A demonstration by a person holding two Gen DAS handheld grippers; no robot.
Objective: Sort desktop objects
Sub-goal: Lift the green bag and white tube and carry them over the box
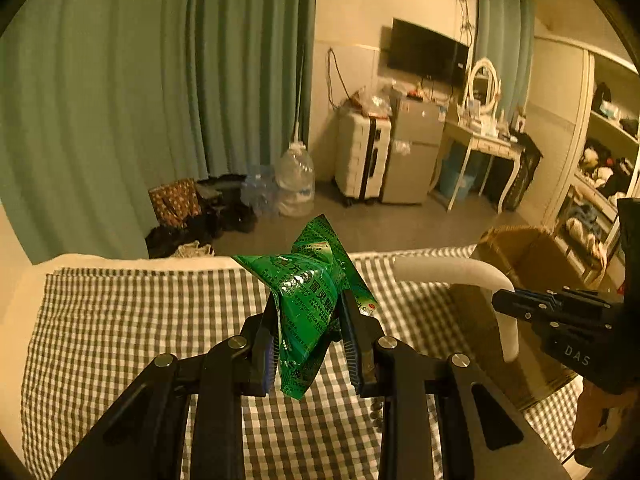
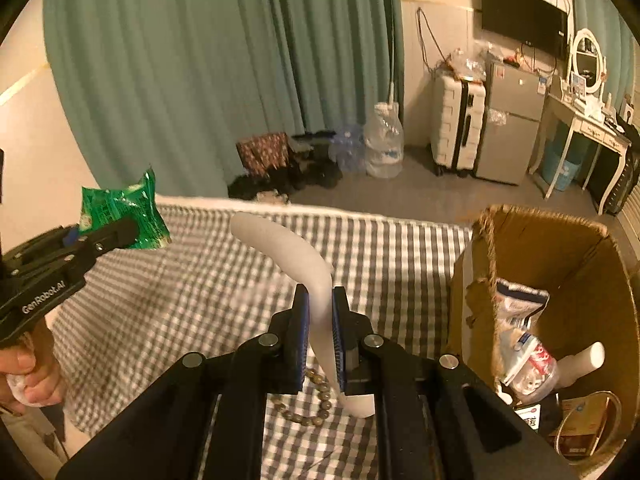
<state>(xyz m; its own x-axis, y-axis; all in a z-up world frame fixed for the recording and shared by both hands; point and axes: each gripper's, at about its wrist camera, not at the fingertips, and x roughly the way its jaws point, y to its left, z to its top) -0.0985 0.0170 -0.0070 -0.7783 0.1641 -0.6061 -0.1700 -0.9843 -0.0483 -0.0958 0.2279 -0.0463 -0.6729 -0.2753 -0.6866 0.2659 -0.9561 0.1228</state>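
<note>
My left gripper point(image 1: 310, 304) is shut on a crumpled green foil packet point(image 1: 310, 292), held up above the checked cloth point(image 1: 140, 340). The same packet point(image 2: 120, 216) and left gripper point(image 2: 132, 226) show at the left of the right wrist view, with a hand point(image 2: 28, 376) on the handle. My right gripper point(image 2: 320, 292) is shut on a curved white foam piece point(image 2: 280, 248), lifted over the cloth. In the left wrist view the white piece point(image 1: 460, 272) hangs from the right gripper point(image 1: 500, 302) at the right. A string of beads point(image 2: 316, 400) lies on the cloth below.
An open cardboard box point(image 2: 560, 248) stands at the right and holds packets, a white bottle point(image 2: 584, 360) and other items. Beyond the cloth's far edge are the floor, green curtains point(image 2: 200, 60), water jugs point(image 2: 384, 140), a suitcase point(image 2: 456, 124) and a small fridge point(image 2: 512, 128).
</note>
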